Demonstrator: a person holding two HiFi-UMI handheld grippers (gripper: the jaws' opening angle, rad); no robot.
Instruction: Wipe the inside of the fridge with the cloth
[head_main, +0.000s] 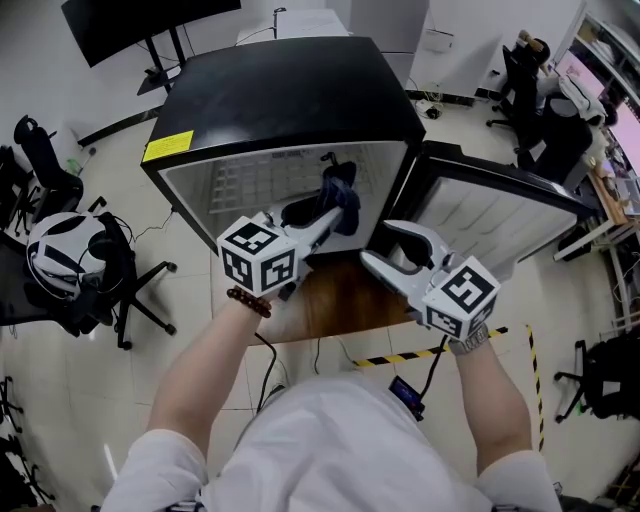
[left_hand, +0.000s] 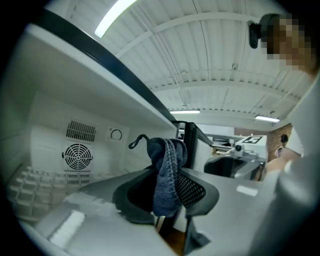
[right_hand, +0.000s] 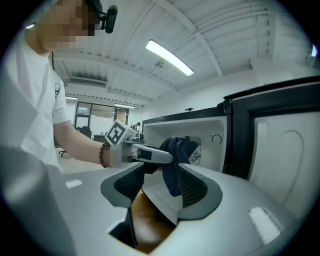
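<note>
- Pale tiled floor (head_main: 80, 410) of an office, with office chairs (head_main: 100, 275) around and a monitor (head_main: 140, 22) at the far left.
- 1 black fridge (head_main: 290, 95) stands on 1 wooden table (head_main: 340, 300), its door (head_main: 500, 215) swung open to the right.
- 1 dark blue cloth (left_hand: 167, 170) and 2 grippers are in view.
- Inside the white fridge is a wire shelf (head_main: 250, 180).
- At the fridge's opening, the left gripper (left_hand: 165, 195) clamps the cloth.
- To its right, the right gripper (right_hand: 162, 187) has its jaws spread, gripping nothing.

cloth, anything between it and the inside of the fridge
Nothing visible. The door is swung open to the right, the cloth hangs at the mouth of the open fridge, and the right tool is off to its side.
</note>
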